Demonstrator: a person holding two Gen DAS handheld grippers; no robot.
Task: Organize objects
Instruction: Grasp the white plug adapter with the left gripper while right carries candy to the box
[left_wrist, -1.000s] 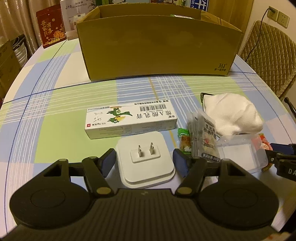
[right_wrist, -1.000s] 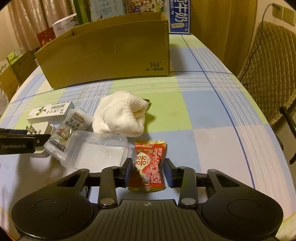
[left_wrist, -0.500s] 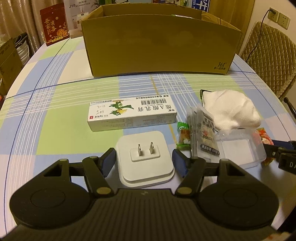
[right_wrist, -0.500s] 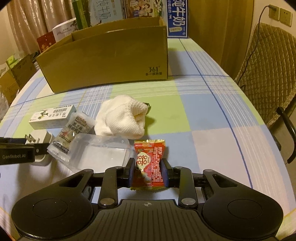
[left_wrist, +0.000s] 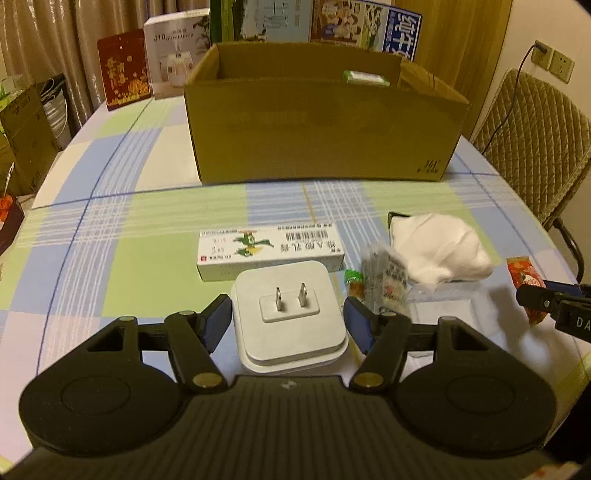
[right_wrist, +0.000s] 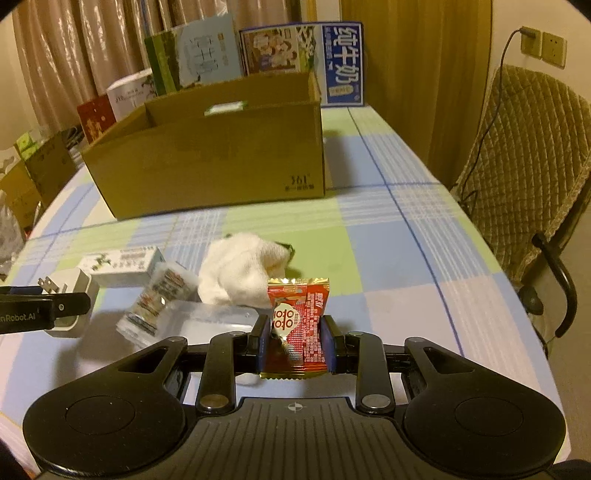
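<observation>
My left gripper (left_wrist: 288, 319) is shut on a white plug adapter (left_wrist: 290, 314), prongs up, lifted a little off the table. My right gripper (right_wrist: 293, 336) is shut on a red snack packet (right_wrist: 299, 325) and holds it above the table. An open cardboard box (left_wrist: 321, 122) stands at the back; it also shows in the right wrist view (right_wrist: 214, 158). On the checked tablecloth lie a white medicine carton (left_wrist: 271, 249), a white cloth (left_wrist: 439, 251), a clear plastic case (right_wrist: 207, 325), a printed sachet (left_wrist: 388, 280) and a small green candy (left_wrist: 352, 282).
A green-white item (left_wrist: 364, 77) lies inside the box. Cartons and boxes (right_wrist: 303, 62) stand behind it. A quilted chair (right_wrist: 528, 155) is at the table's right edge. More boxes (left_wrist: 26, 136) stand on the floor at left.
My right gripper closed on the red packet and lifted it. My left gripper closed on the plug adapter and raised it; both views now look higher over the table.
</observation>
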